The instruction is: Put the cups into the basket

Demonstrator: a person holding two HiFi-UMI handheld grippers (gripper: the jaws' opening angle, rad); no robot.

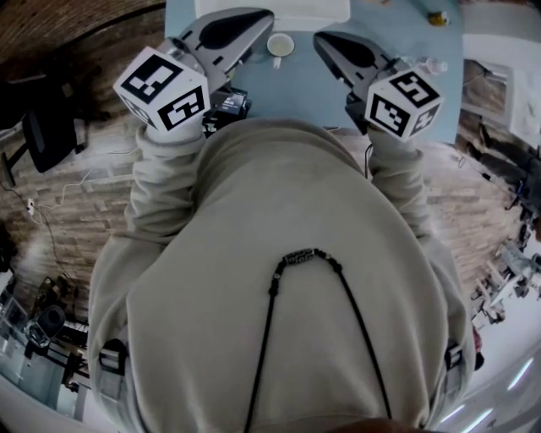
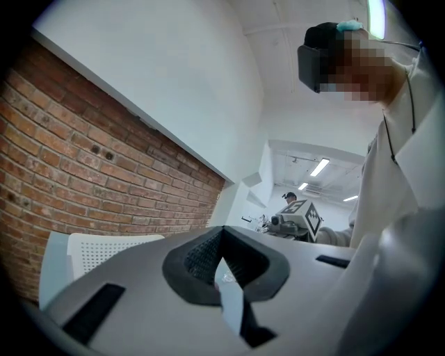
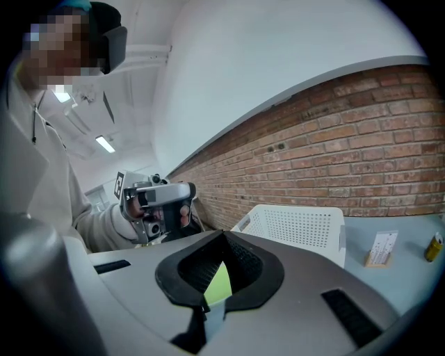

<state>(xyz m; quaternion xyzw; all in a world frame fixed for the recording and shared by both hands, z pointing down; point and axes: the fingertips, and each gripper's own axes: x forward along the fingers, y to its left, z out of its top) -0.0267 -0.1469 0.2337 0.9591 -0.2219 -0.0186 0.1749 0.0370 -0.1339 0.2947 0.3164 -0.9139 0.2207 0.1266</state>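
Observation:
A white cup [image 1: 281, 44] stands on the pale blue table [image 1: 304, 84] between my two grippers. The white perforated basket [image 1: 279, 8] sits just beyond it at the table's far edge; its wall also shows in the left gripper view [image 2: 104, 250] and the right gripper view [image 3: 299, 226]. My left gripper [image 1: 264, 19] [image 2: 222, 229] is shut and holds nothing, a short way left of the cup. My right gripper [image 1: 321, 39] [image 3: 222, 233] is shut too, just right of the cup. A lime-green patch [image 3: 218, 285] shows behind its jaws; what it is I cannot tell.
A black object [image 1: 226, 106] lies at the table's near edge by my left arm. A small card stand [image 3: 381, 249] and a yellow bottle [image 3: 434, 247] stand right of the basket. A brick wall [image 3: 361, 153] runs behind the table. A dark chair [image 1: 46, 127] stands on the floor to the left.

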